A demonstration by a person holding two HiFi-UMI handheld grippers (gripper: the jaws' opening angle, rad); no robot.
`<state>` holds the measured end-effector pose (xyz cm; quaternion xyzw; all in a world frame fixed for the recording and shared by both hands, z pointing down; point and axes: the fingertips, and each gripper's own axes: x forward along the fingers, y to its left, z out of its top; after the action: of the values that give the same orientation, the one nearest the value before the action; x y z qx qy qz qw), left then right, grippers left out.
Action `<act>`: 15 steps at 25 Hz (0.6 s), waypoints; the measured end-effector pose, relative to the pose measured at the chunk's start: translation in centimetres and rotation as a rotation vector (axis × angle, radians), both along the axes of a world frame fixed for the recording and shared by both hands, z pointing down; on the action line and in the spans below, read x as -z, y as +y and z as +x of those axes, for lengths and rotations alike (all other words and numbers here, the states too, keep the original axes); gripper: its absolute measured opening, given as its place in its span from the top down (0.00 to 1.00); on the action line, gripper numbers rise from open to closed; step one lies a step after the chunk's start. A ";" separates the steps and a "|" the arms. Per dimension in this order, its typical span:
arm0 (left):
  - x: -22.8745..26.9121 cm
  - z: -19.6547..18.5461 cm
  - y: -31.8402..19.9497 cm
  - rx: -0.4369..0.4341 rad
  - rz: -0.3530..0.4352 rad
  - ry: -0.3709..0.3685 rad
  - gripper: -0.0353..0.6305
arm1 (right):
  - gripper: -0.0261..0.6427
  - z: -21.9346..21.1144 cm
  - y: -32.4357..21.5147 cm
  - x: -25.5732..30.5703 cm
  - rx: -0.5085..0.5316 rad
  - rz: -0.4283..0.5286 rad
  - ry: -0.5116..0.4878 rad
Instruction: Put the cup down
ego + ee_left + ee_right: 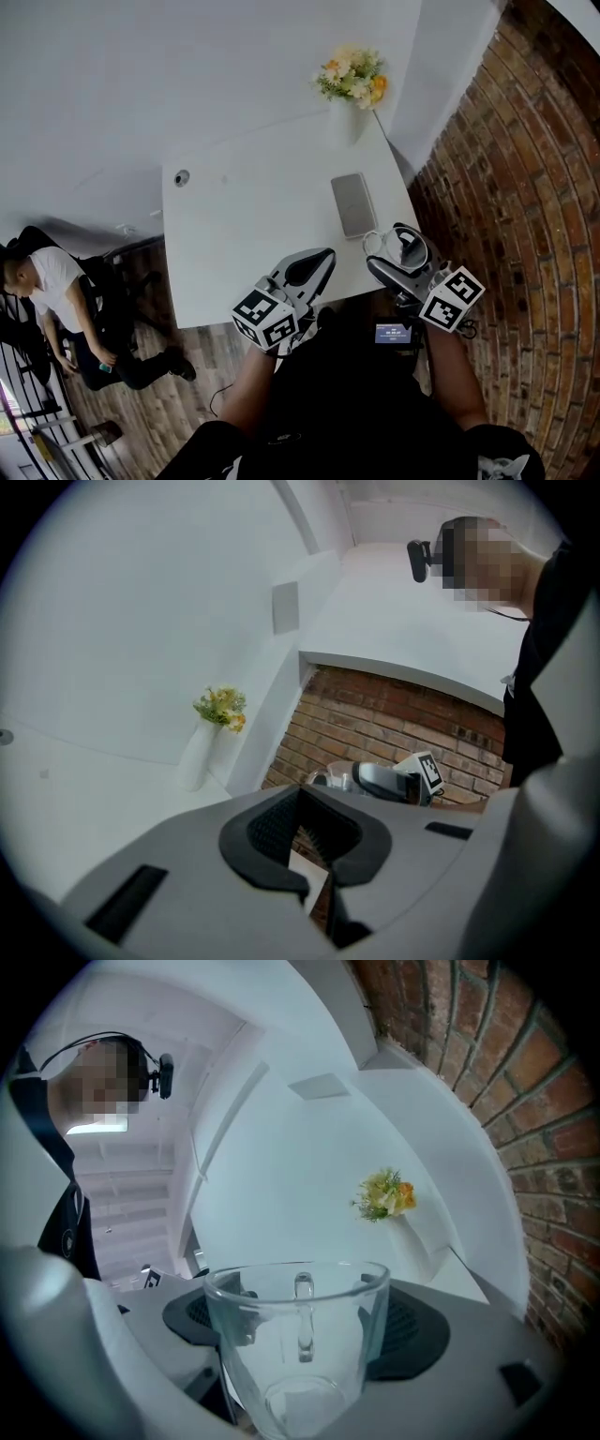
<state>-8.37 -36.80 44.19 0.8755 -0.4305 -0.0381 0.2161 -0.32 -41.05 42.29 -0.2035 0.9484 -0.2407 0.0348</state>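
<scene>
White surface is stretching ahead of both tools, and a brick wall is running along beyond the right one.

Starting at the right gripper, I am watching its jaws standing wide and clamping a clear glass cup by its sides. The cup is sitting upright between the pads, empty, with its handle facing away from the tool on the far side. From the head view, the cup is hanging over the near right corner of the surface; I cannot tell whether its base is touching.

The left gripper is carrying nothing. Its jaws are pressing together, pad against pad, and pointing across the near edge of the surface, just left of the right jaws.

A little ahead of the right jaws and the cup, a flat grey device is lying on the surface. Farther ahead, at the far corner, a white vase is standing with yellow flowers in it.

Well off to the left of the left jaws, a person in a white shirt is sitting down on the wooden floor level.
</scene>
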 end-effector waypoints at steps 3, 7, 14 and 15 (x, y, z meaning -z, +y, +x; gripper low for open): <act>0.2 0.2 -0.4 0.010 -0.001 0.005 0.94 | 0.32 0.0 -0.8 -0.6 0.011 0.003 0.011; -0.1 0.5 -0.8 0.009 -0.015 0.023 0.93 | 0.32 -0.5 -1.8 -2.8 0.050 0.063 0.101; -1.8 0.3 -0.6 0.026 -0.074 0.033 0.76 | 0.32 -2.1 -4.5 -8.5 0.069 0.112 0.207; -2.0 0.3 -0.4 0.031 -0.084 0.037 0.73 | 0.32 -2.4 -5.0 -9.4 0.064 0.111 0.213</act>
<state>-8.10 -37.19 46.16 0.8580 -0.4413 -0.0395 0.2599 -2.67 -46.03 51.69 -0.1951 0.9646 -0.1658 -0.0626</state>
